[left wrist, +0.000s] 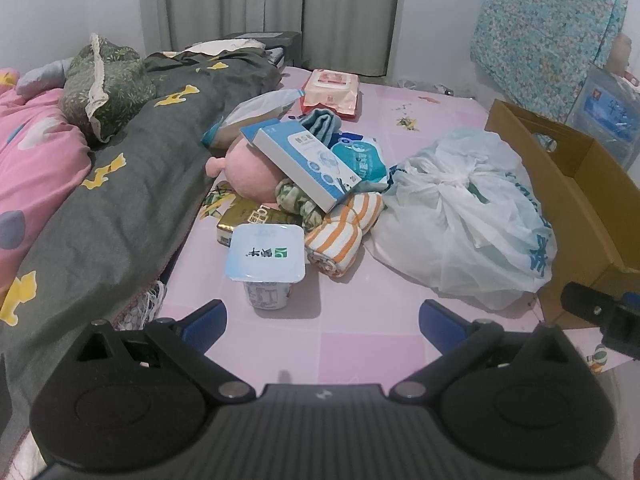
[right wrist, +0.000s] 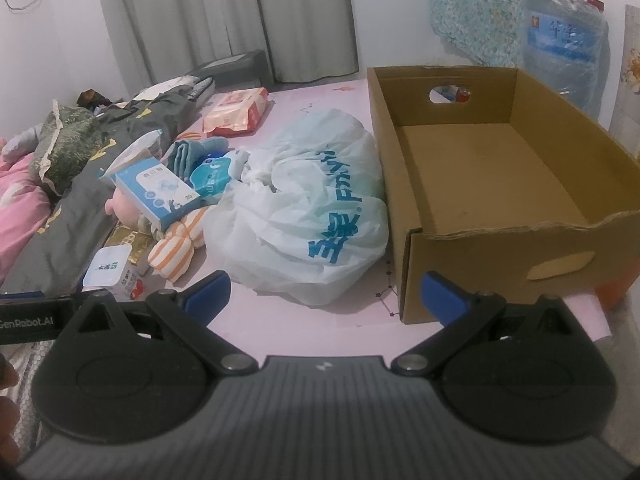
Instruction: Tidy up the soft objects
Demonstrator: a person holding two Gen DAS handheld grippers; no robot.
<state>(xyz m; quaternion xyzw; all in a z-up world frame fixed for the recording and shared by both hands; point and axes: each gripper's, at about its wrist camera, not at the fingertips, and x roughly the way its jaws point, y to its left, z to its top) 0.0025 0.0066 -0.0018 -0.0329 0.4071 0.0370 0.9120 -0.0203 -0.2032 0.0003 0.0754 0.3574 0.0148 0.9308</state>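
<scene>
A pile lies on the pink bed sheet: a pink plush toy, an orange-striped rolled cloth, a green scrunchie, a teal towel and a knotted white plastic bag, which also shows in the right wrist view. A blue-white box leans on the plush. An empty cardboard box stands at the right. My left gripper is open and empty, just short of a yogurt cup. My right gripper is open and empty, in front of the bag and the box.
A grey quilt, a green pillow and a pink blanket fill the left. A pink wipes pack lies at the back. A gold packet sits behind the cup. A water jug stands behind the box.
</scene>
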